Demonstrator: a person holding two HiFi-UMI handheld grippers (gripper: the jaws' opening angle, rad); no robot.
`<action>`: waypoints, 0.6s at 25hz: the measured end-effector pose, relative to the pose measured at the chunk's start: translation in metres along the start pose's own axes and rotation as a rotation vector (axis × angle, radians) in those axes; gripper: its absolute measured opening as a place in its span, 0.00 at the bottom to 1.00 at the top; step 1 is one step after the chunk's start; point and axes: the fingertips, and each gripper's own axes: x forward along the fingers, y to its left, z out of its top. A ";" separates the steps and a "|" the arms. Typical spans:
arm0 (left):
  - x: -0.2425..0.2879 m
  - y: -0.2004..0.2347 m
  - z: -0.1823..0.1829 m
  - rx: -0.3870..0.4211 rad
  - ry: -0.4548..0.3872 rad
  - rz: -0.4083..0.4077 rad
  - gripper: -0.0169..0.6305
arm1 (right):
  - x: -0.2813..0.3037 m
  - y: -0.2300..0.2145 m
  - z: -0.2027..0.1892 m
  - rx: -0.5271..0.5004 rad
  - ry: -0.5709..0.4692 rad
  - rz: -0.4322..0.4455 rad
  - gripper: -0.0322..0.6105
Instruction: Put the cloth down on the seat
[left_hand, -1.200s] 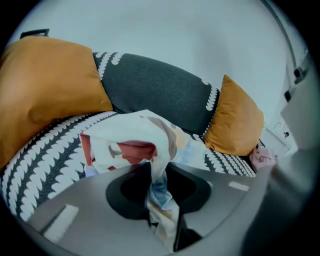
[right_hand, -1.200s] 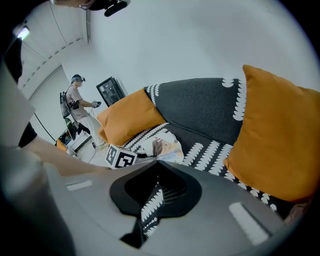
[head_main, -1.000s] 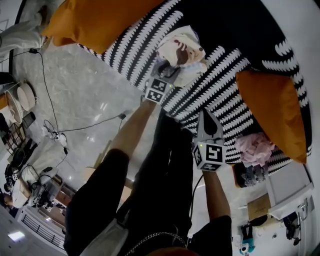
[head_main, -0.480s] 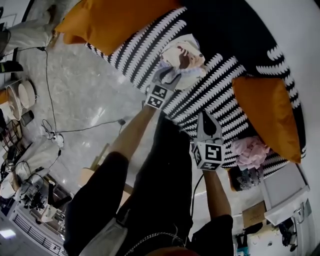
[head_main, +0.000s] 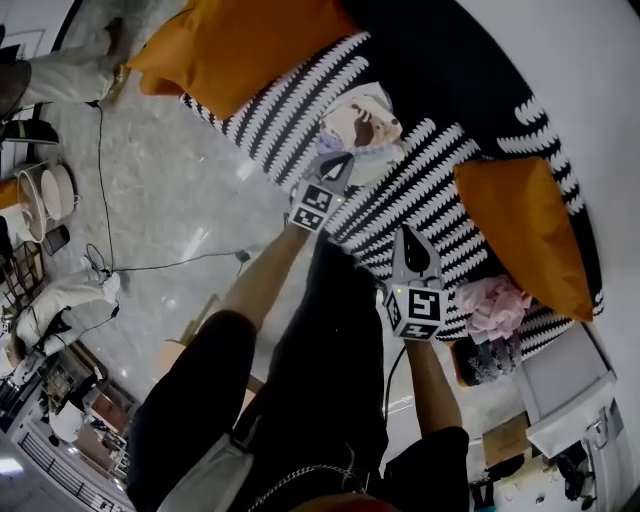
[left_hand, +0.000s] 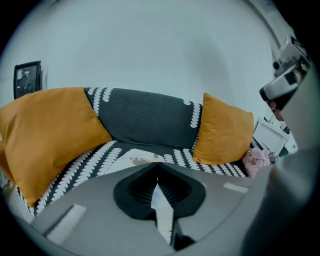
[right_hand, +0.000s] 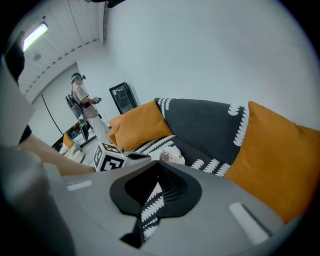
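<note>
Left gripper (head_main: 343, 160) and right gripper (head_main: 412, 238) are pressed together, empty; a low sweep might drag the cloth (head_main: 362, 122) off the seat (head_main: 425, 172).

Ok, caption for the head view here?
Printed cloth lies on the striped sofa seat; left claw, just closed and empty, by its edge.

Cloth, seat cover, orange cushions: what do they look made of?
The cloth looks like thin, matte printed fabric, lying flat with soft creases. The seat cover reads as matte upholstery textile, dark with white leaf print. The orange cushions look like plump matte textile; fibre unclear.
</note>
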 end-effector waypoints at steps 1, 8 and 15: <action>-0.003 -0.002 0.005 0.002 -0.002 0.003 0.04 | -0.003 -0.001 0.003 0.000 -0.004 -0.002 0.05; -0.032 -0.023 0.044 0.022 -0.014 0.009 0.04 | -0.025 0.003 0.029 -0.019 -0.044 0.009 0.05; -0.069 -0.050 0.096 0.035 -0.045 -0.005 0.04 | -0.053 0.013 0.052 -0.017 -0.083 0.016 0.05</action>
